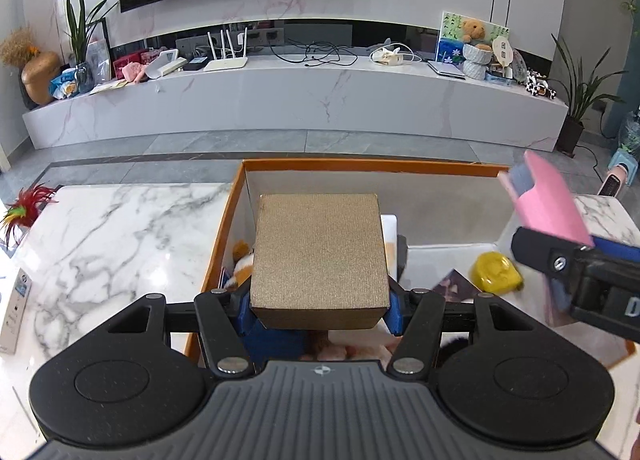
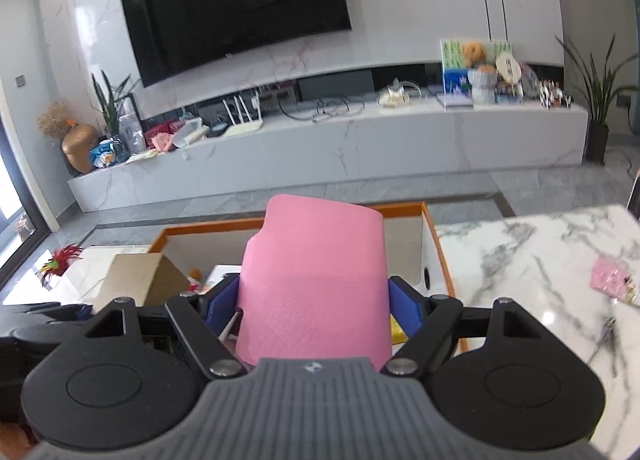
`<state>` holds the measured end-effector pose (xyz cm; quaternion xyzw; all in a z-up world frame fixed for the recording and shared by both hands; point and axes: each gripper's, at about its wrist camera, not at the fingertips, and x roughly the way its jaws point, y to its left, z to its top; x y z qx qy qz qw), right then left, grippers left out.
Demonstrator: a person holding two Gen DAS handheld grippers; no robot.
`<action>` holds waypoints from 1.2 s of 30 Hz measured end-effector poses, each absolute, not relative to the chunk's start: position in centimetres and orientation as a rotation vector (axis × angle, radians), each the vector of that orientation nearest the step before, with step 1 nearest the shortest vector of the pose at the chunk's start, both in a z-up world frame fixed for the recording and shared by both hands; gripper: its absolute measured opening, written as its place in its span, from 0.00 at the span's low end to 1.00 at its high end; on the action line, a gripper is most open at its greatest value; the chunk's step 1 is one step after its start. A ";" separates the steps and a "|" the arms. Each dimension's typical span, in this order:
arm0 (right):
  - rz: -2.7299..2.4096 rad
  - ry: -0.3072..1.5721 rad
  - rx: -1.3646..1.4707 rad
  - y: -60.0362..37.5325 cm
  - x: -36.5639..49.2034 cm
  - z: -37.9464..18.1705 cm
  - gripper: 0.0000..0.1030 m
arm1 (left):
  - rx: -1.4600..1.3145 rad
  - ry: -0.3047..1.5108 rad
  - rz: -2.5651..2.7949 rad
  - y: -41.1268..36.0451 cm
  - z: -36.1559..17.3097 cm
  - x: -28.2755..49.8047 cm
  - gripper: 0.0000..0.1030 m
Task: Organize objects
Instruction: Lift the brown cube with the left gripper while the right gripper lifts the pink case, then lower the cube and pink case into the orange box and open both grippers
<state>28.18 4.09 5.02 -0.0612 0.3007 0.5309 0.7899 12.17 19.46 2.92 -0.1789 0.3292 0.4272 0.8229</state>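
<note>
My left gripper (image 1: 320, 310) is shut on a gold-brown textured box (image 1: 320, 256), held above an orange-rimmed storage box (image 1: 360, 164). Inside that storage box lie a yellow object (image 1: 495, 272), a dark card (image 1: 456, 284), a white item and plush toys. My right gripper (image 2: 314, 302) is shut on a pink case (image 2: 320, 280), also over the orange-rimmed storage box (image 2: 400, 207). In the left wrist view the right gripper (image 1: 560, 256) and its pink case (image 1: 548, 199) hang at the right. The gold-brown box (image 2: 136, 280) shows at the left of the right wrist view.
The storage box sits on a marble table (image 1: 112, 227). A red feathered toy (image 1: 28, 207) lies at its left edge, a pink packet (image 2: 610, 278) on its right part. Beyond are a grey tiled floor, a long TV bench (image 1: 300, 99) with clutter, and potted plants.
</note>
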 end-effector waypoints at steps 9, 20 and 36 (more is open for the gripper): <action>1.104 0.699 -0.258 7.5 29.2 1.7 0.77 | -0.388 0.680 0.896 19.7 2.9 13.0 0.66; 1.086 0.722 -0.427 9.2 29.3 0.9 0.77 | -0.394 0.650 0.870 19.4 3.7 14.2 0.66; 1.105 0.735 -0.669 10.5 28.7 1.0 0.97 | -0.410 0.653 0.875 19.5 3.1 15.7 0.66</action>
